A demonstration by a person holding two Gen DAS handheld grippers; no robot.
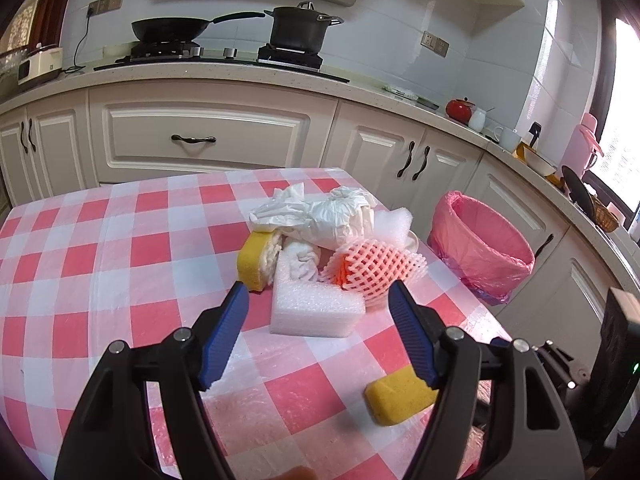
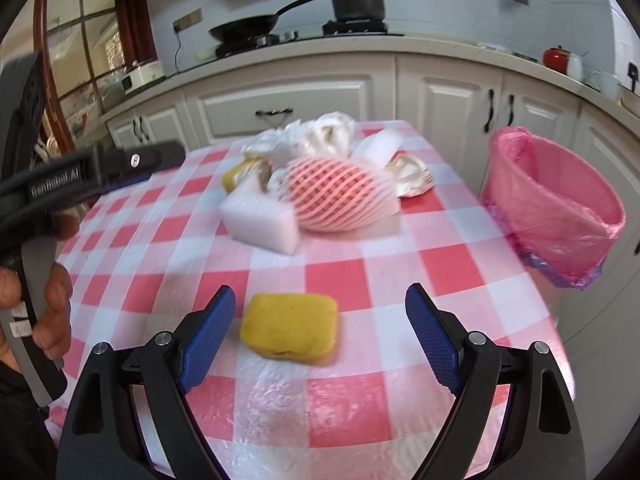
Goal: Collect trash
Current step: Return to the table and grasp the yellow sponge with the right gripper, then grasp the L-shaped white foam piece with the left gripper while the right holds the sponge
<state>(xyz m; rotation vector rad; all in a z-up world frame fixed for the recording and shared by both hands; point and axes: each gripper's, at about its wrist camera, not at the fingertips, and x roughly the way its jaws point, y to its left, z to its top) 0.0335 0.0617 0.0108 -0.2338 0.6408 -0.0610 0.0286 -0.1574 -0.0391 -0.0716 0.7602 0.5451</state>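
Observation:
A heap of trash lies on the pink-checked tablecloth: a white foam block, a pink foam net, a yellow sponge and crumpled white plastic bags. My left gripper stands open just short of the foam block, touching nothing. A second yellow sponge lies alone nearer the table's front. My right gripper hangs open over it, and its blue pads stay clear of the sponge on both sides. The heap shows blurred behind it, with the foam block and the net in front.
A bin with a pink liner stands on the floor off the table's right edge. White cabinets and a counter with a pan and a pot run behind. A hand holds the other gripper's handle at the left.

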